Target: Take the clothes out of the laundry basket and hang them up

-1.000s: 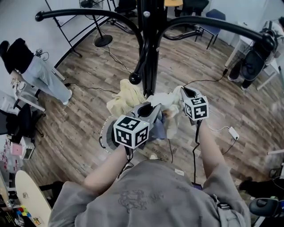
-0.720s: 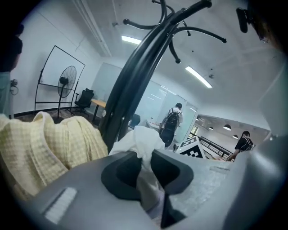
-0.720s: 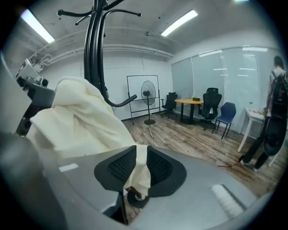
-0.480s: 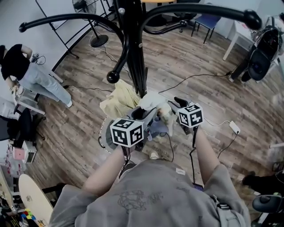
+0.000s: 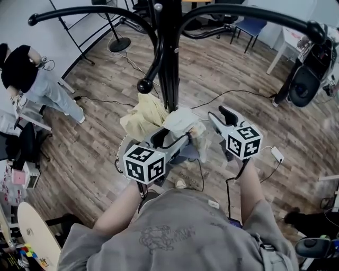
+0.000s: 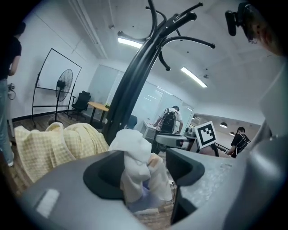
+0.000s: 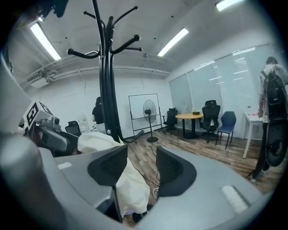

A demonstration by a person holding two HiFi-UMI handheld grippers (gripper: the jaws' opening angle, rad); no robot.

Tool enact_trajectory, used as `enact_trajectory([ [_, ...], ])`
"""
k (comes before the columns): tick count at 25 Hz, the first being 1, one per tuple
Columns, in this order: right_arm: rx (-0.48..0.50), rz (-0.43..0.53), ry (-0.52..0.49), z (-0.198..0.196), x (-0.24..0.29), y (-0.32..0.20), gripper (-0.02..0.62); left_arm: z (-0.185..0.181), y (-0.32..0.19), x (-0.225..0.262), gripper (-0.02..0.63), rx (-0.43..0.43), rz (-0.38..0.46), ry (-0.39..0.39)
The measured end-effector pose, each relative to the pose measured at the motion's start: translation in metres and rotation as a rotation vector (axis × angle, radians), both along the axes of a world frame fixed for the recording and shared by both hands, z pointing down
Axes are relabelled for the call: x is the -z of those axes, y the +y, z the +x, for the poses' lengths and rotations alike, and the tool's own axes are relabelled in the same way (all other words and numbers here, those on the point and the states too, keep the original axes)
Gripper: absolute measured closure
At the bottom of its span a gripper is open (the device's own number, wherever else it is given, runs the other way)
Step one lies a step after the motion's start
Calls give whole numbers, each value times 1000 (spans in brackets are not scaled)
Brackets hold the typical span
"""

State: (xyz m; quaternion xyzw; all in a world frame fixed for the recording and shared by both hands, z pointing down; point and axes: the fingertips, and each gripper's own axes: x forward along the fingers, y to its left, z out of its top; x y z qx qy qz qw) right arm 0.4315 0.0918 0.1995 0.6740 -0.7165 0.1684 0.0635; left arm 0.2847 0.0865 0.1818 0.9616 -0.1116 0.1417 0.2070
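My left gripper [image 5: 170, 138] is shut on a white garment [image 5: 183, 120], which bunches up between its jaws [image 6: 135, 157] close to the black coat rack's pole [image 5: 168, 53]. A yellow checked garment [image 5: 142, 112] hangs beside the pole, over the round laundry basket [image 5: 119, 157], which my left arm mostly hides. A pale blue cloth [image 5: 188, 152] lies under the white one. My right gripper [image 5: 220, 115] stands apart to the right. Its jaws have just been opening and are open with nothing between them [image 7: 141, 168]. The white garment [image 7: 132, 186] shows behind its left jaw.
The rack's curved arms [image 5: 90, 13] reach out overhead. Cables and a white power strip [image 5: 276, 155] lie on the wood floor. A person [image 5: 29, 79] stands at the far left, a fan stand [image 5: 121, 45] behind, and a black bag [image 5: 306, 79] on a white table's leg at the right.
My right gripper has let go of the white garment, opened and drawn away to the right. The left gripper has sunk a little, still gripping the garment.
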Motion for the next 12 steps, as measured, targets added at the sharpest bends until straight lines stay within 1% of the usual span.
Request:
enact_trajectory([
  [2,35,34,15,-13,19,-2,370,-7,-4,8,325,7,20,3],
  [4,106,57,48,-35,38,-3,387,-16,-8,19,325,16,46,10],
  [7,211,96,90,-68,62,-2,393,-32,-17,38,325,53,110,27],
  [9,246,133,85,-84,77,-2,407,-43,-24,49,325,84,151,32],
  [12,272,196,74,-104,102,-6,430,-62,-40,62,325,125,182,39],
])
